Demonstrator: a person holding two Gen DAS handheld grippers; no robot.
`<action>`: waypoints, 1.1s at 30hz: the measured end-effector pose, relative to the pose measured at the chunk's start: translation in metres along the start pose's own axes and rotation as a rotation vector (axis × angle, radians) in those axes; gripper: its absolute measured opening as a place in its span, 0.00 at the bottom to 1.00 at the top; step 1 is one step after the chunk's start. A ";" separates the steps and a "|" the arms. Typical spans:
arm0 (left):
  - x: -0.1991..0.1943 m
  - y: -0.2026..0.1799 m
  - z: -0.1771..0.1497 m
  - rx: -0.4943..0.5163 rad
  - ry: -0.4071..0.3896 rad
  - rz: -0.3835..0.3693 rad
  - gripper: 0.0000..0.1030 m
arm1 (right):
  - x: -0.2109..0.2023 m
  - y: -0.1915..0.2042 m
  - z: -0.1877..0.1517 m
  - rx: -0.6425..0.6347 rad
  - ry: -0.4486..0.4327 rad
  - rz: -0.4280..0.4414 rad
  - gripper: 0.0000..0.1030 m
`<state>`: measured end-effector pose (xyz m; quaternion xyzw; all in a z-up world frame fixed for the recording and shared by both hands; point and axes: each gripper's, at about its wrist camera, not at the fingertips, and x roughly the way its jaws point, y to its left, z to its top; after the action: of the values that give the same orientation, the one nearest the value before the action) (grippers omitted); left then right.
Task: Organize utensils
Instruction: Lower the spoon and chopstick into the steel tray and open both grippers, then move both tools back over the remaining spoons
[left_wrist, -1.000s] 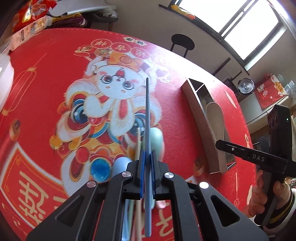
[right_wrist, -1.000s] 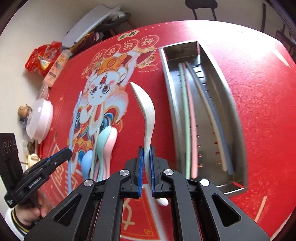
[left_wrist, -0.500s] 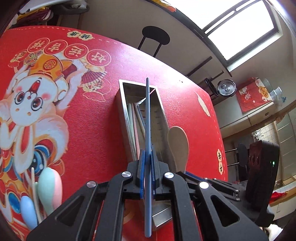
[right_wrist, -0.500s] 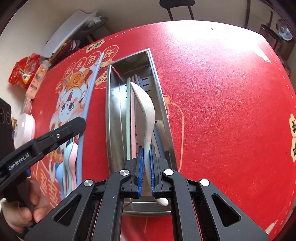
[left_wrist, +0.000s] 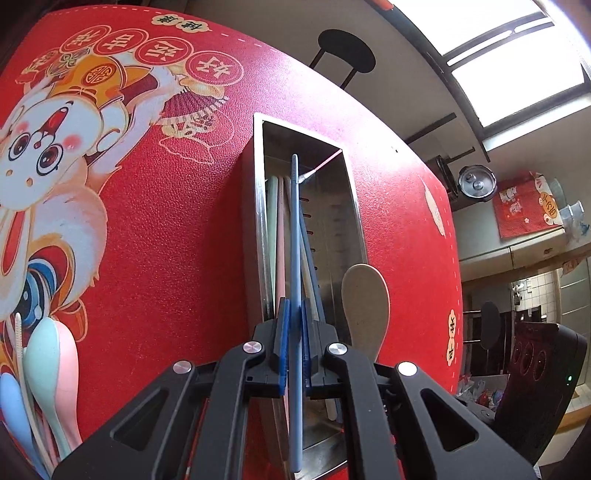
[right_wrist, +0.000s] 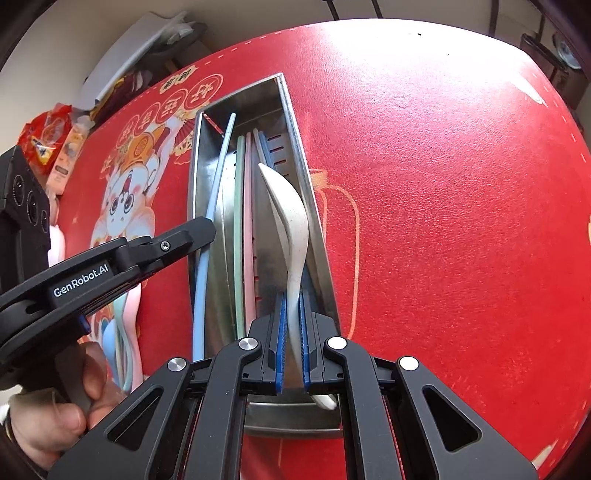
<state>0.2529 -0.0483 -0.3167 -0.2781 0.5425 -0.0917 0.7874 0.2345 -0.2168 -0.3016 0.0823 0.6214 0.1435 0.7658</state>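
Note:
My left gripper (left_wrist: 294, 317) is shut on a light blue chopstick (left_wrist: 294, 236), held lengthwise over the steel utensil tray (left_wrist: 355, 206). In the right wrist view that chopstick (right_wrist: 212, 206) runs along the tray's left wall (right_wrist: 195, 192). My right gripper (right_wrist: 291, 314) is shut on the handle of a beige spoon (right_wrist: 291, 218), its bowl pointing away over the tray's right half. The same spoon (left_wrist: 365, 306) shows in the left wrist view. Green, pink, beige and dark blue chopsticks (right_wrist: 242, 206) lie in the tray.
Several pastel spoons (left_wrist: 48, 369) and a white chopstick lie on the red mat (left_wrist: 155, 229) to the tray's left. Snack packets (right_wrist: 48, 140) and a white object sit at the table's far left edge. A stool (left_wrist: 345, 48) stands beyond the table.
Both grippers have moved from the mat over the tray. The blue chopstick now lines up along the tray, and the beige spoon has come over the tray's inside.

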 end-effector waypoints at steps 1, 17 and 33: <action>0.000 0.001 0.001 0.003 0.000 -0.006 0.06 | 0.001 0.000 0.000 0.003 0.001 0.002 0.06; -0.083 0.010 0.007 0.173 -0.152 0.072 0.76 | -0.041 0.009 -0.013 0.030 -0.092 0.024 0.27; -0.163 0.117 -0.058 0.289 -0.119 0.258 0.94 | -0.034 0.091 -0.069 -0.180 -0.043 0.058 0.73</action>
<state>0.1180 0.1012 -0.2636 -0.0956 0.5074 -0.0505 0.8549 0.1505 -0.1454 -0.2573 0.0342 0.5867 0.2190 0.7789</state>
